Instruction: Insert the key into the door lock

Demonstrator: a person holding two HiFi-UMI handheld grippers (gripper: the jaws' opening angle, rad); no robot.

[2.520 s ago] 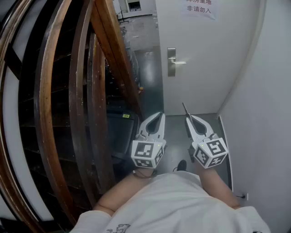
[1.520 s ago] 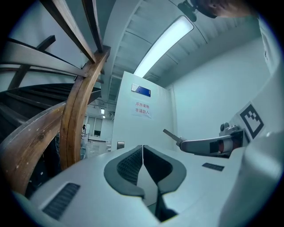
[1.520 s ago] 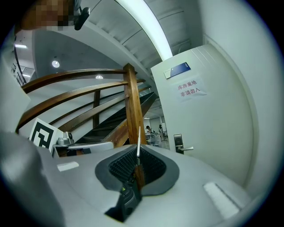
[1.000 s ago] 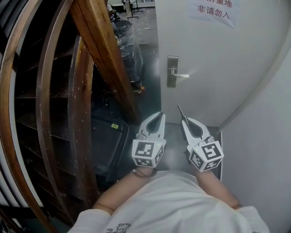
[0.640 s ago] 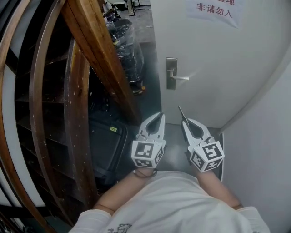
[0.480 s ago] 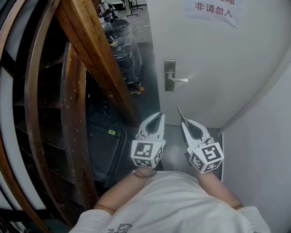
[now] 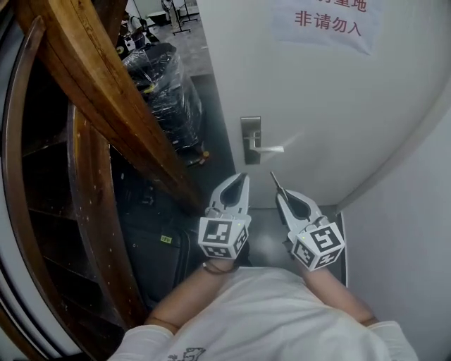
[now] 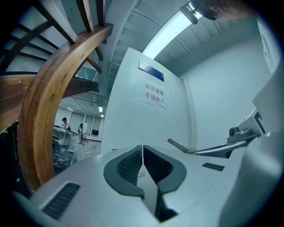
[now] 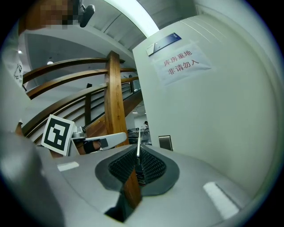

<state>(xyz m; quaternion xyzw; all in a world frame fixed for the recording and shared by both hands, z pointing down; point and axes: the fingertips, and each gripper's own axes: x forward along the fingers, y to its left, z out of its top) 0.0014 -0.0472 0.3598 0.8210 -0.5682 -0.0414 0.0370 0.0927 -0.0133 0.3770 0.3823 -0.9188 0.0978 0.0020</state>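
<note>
The white door (image 7: 317, 106) fills the upper right of the head view, with its metal lock plate (image 7: 250, 140) and lever handle (image 7: 268, 149) near the left edge. My right gripper (image 7: 281, 196) is shut on a thin metal key (image 7: 275, 180) that sticks out forward, its tip just below the handle and apart from it. In the right gripper view the key (image 9: 138, 142) stands between the pads, left of the lock plate (image 9: 165, 142). My left gripper (image 7: 239, 179) is shut and holds nothing; in its own view the left gripper (image 8: 143, 148) shows jaws touching.
A curved wooden stair rail (image 7: 106, 106) rises close on the left. A black case (image 7: 151, 247) lies under it, and plastic-wrapped goods (image 7: 165, 77) stand beyond. A paper notice (image 7: 328, 21) hangs on the door. A white wall (image 7: 409, 211) closes the right side.
Both grippers and the view have moved closer to the door. The lock plate now sits lower in the head view, nearer the key's tip. Both jaws stay shut.
</note>
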